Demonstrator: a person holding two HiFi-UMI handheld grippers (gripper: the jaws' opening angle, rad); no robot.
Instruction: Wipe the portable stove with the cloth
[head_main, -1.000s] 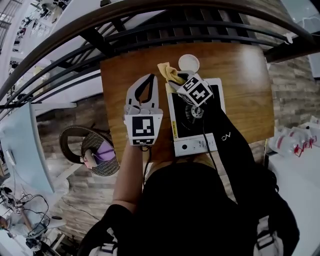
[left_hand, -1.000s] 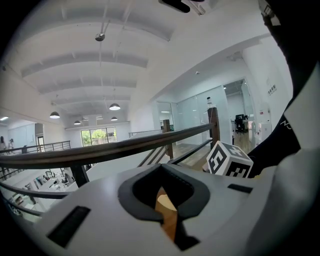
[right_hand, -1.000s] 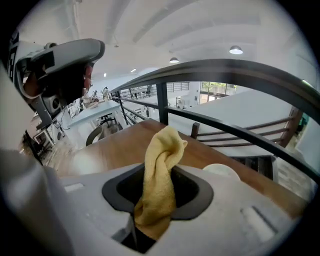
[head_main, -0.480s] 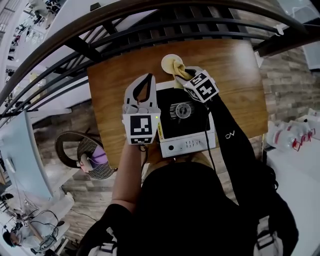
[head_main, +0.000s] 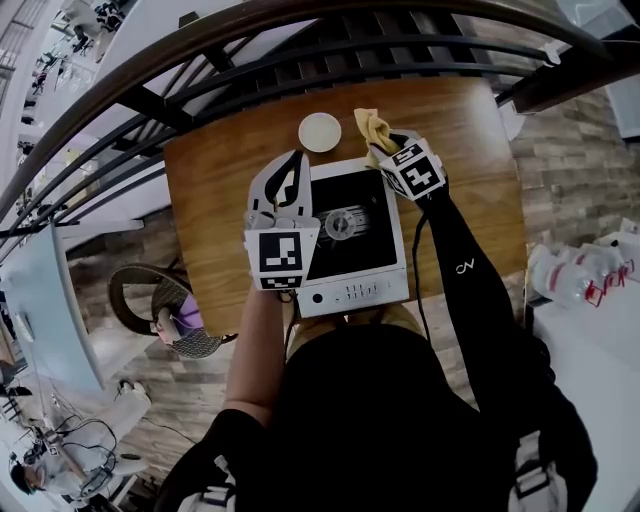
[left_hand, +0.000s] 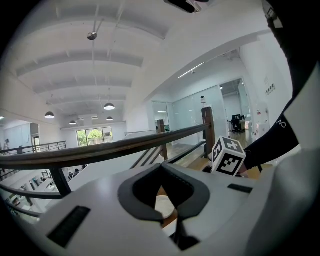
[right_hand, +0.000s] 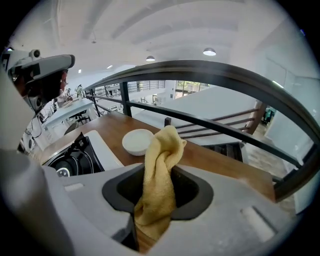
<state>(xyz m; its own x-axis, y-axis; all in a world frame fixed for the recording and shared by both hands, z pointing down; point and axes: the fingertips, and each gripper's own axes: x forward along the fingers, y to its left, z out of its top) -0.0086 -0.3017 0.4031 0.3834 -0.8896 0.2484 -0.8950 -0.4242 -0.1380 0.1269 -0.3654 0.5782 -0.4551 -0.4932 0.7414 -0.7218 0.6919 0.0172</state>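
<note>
Head view: the stove (head_main: 352, 291) sat mid-table (head_main: 215, 190), controls toward me. The right gripper (head_main: 384, 148) was off the stove's far right corner, with the cloth (head_main: 371, 126) bunched beyond its tip over bare wood, not on the stove. A bowl (head_main: 319, 131) stood just past the far edge. The left gripper (head_main: 296, 158) lay along the stove's left edge; I could not tell whether it touched. Only this view gave the whole layout.

Left gripper view: the jaws were clenched tip to tip with nothing in them, which the head view only hinted at. The bowl (left_hand: 163, 206) showed pale through the loop below. The right gripper's marker cube (left_hand: 229, 156) sat off to the right. The stove was not in view here.

Right gripper view: the jaws were clamped on the cloth (right_hand: 163, 144), pinched low in the throat with a loose fold standing up past the tips. This view alone showed how the cloth was held. The bowl (right_hand: 138, 141) was near on the left, and the burner side of the stove (right_hand: 75, 159) was further left.

My read of the risks: that free fold could catch on the burner grate and pull out of the jaws. A sweep inward from this corner could clip the bowl. With nothing gripping the stove, it might slide under the wiping.
</note>
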